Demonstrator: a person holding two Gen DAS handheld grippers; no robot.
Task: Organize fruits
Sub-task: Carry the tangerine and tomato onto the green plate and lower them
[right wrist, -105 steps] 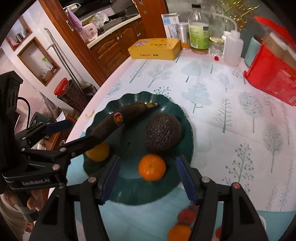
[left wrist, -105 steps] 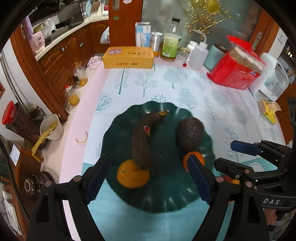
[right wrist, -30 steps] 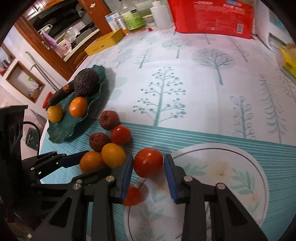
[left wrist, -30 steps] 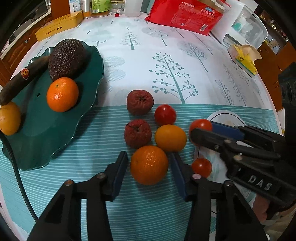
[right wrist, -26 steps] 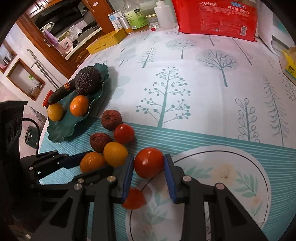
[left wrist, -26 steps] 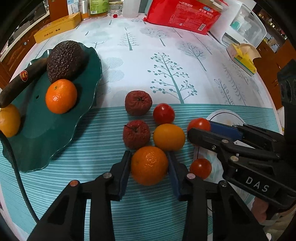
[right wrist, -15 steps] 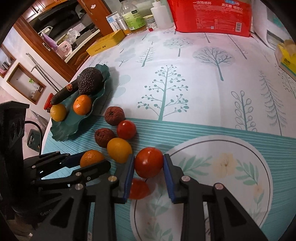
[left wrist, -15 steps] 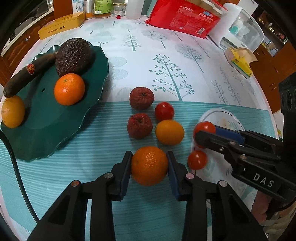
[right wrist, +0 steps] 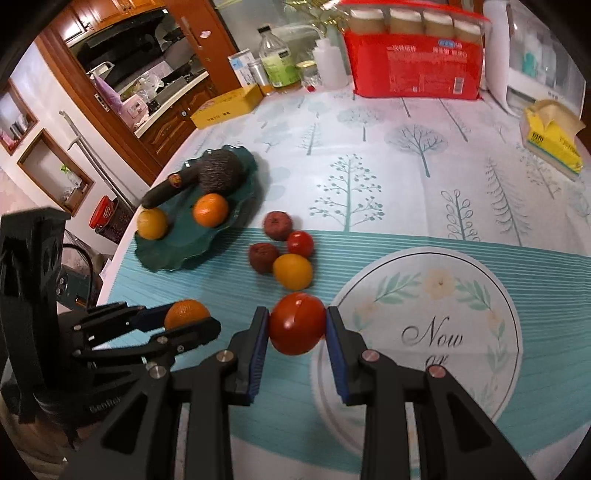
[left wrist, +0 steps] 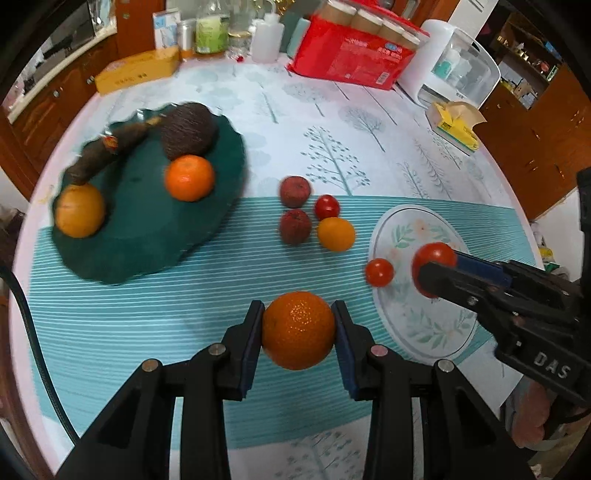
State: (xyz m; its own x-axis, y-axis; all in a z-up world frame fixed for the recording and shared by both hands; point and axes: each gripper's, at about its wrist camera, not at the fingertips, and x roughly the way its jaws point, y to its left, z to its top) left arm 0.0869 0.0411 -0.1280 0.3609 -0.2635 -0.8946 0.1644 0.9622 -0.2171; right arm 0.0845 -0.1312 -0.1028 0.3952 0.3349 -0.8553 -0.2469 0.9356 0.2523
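My left gripper (left wrist: 298, 334) is shut on an orange (left wrist: 298, 335), lifted above the striped teal cloth. My right gripper (right wrist: 297, 326) is shut on a red tomato (right wrist: 297, 324), held over the near edge of the white floral plate (right wrist: 461, 317). The dark green plate (left wrist: 147, 229) at the left holds a dark banana (left wrist: 107, 157), an avocado (left wrist: 188, 129), a mandarin (left wrist: 189, 178) and a yellow-orange fruit (left wrist: 79, 211). Between the plates lie two wrinkled dark red fruits (left wrist: 294, 226), a small tomato (left wrist: 327, 207) and a yellow orange (left wrist: 335, 234). A small tomato (left wrist: 379, 272) sits at the white plate's rim.
At the table's back stand a red package (left wrist: 354, 55), bottles (left wrist: 208, 31), a yellow box (left wrist: 136, 75) and a white appliance (left wrist: 454, 70). A tissue pack (left wrist: 456, 123) lies at the right. Wooden cabinets surround the round table.
Both grippers closed on their fruit and lifted it off the cloth, the left with the orange, the right with the tomato. The loose fruits and green plate now look farther away.
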